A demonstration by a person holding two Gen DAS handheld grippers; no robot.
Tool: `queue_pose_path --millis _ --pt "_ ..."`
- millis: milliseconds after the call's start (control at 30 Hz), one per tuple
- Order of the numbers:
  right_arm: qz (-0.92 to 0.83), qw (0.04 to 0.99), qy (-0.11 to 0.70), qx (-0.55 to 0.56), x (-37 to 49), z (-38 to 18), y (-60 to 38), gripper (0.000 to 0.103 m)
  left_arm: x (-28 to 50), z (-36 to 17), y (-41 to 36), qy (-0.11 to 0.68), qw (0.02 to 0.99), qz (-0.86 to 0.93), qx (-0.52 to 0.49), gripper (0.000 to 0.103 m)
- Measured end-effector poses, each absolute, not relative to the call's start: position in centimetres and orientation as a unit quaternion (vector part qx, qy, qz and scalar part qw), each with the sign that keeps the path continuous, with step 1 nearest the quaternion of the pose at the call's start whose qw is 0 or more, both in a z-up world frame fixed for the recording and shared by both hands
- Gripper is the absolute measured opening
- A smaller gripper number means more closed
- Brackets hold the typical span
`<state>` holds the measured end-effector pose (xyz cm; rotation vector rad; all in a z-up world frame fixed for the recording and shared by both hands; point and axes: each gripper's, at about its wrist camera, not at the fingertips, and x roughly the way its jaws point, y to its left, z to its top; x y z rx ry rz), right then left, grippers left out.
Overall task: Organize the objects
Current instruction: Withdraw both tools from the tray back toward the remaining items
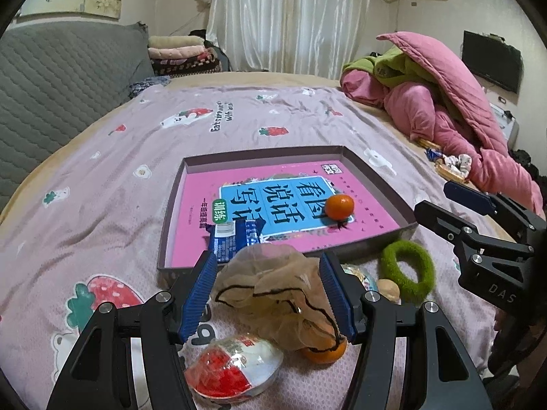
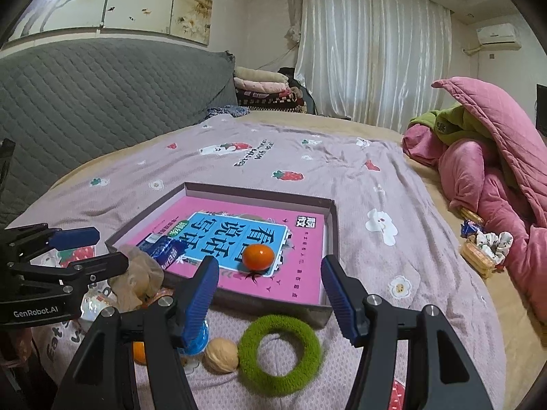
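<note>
On a strawberry-print bedspread point(image 1: 102, 205), a crumpled tan mesh bag point(image 1: 273, 294) lies between the spread blue ribbed fingers of the left gripper point(image 1: 270, 290), which grips nothing. To its right, the right gripper point(image 2: 270, 290), jaws also wide and empty, hangs above a fuzzy green ring point(image 2: 280, 355) and a walnut point(image 2: 221, 355), just before a shallow cardboard tray point(image 2: 330, 225) holding a round orange point(image 2: 258, 256).

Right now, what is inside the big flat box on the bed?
Inside the box lies a pink book covering its floor. An orange sits on the book, and a blue packet leans over the near wall. Whatever lies under the book is hidden.
</note>
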<state>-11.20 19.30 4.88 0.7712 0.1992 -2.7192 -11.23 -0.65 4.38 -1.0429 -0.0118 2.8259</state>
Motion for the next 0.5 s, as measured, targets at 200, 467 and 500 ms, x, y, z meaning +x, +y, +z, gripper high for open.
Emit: queue_pose_path --millis 200,467,500 --pt "-0.947 0.155 0.077 0.27 -10.66 4.71 19.37 0.062 -10.71 4.31 -0.51 0.002 0.067 0.936 -0.345 0.064" --pt "-0.946 0.158 0.083 0.272 -10.24 4.74 19.69 0.062 -10.21 3.95 -0.56 -0.001 0.076 0.933 -0.351 0.064" --pt "-0.945 0.158 0.085 0.272 -10.16 4.72 19.72 0.062 -10.15 3.92 -0.47 -0.001 0.078 0.933 -0.352 0.064"
